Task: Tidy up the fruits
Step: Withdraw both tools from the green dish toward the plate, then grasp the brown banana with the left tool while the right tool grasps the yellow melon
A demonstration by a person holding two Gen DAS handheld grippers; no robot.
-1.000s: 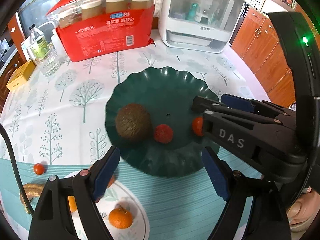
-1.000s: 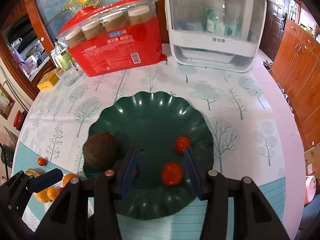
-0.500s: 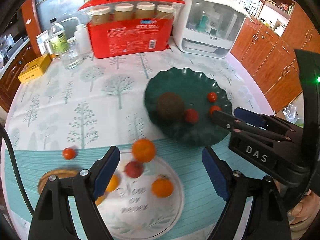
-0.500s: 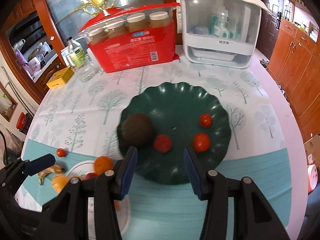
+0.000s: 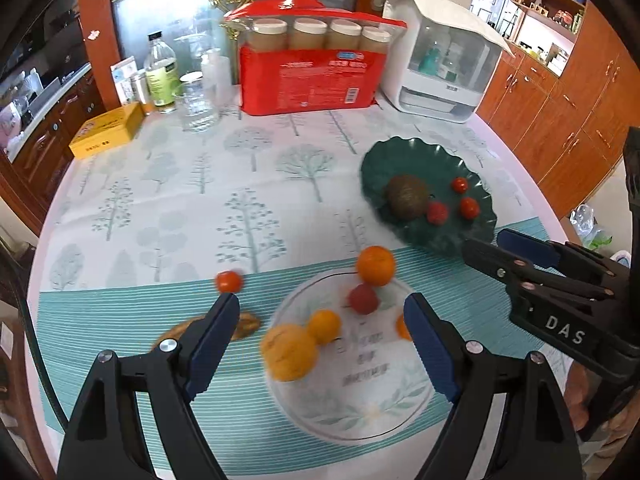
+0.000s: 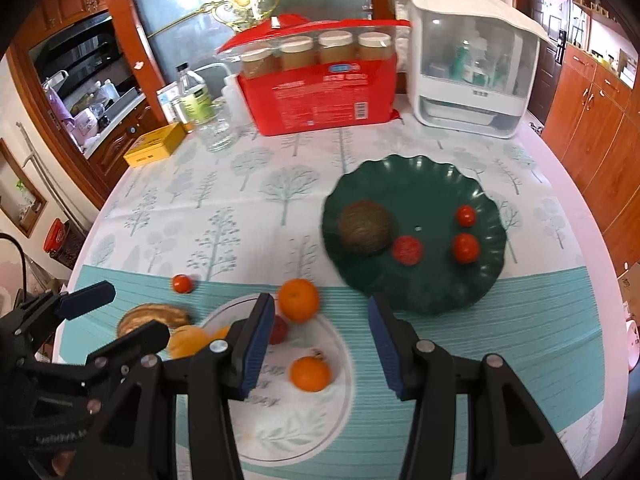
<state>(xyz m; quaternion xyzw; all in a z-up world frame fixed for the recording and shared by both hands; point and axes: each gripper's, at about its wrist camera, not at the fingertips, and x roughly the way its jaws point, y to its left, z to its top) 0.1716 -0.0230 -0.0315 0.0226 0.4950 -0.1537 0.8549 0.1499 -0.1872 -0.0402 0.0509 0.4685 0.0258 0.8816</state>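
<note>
A dark green scalloped plate [image 6: 416, 176] holds a brown kiwi [image 6: 365, 227], a red lychee-like fruit [image 6: 407, 250] and two small tomatoes [image 6: 466, 247]. A white plate [image 5: 372, 412] near me holds oranges [image 5: 289, 351], a small red fruit [image 5: 363, 298] and a mandarin [image 6: 310, 373]. One orange [image 5: 375, 265] sits at its far rim. A small tomato [image 5: 229, 281] and a brown fruit [image 6: 154, 317] lie on the cloth at the left. My left gripper [image 5: 322, 328] is open and empty above the white plate. My right gripper [image 6: 321, 342] is open and empty, also above it.
At the back of the table stand a red pack of jars [image 5: 308, 76], a white appliance [image 5: 444, 60], bottles and a glass [image 5: 196, 100], and a yellow box [image 5: 107, 130]. Wooden cabinets [image 5: 568, 112] line the right side.
Both grippers have pulled back and up from the green plate toward the white plate. The green plate now lies farther off to the right. Both stay open and empty.
</note>
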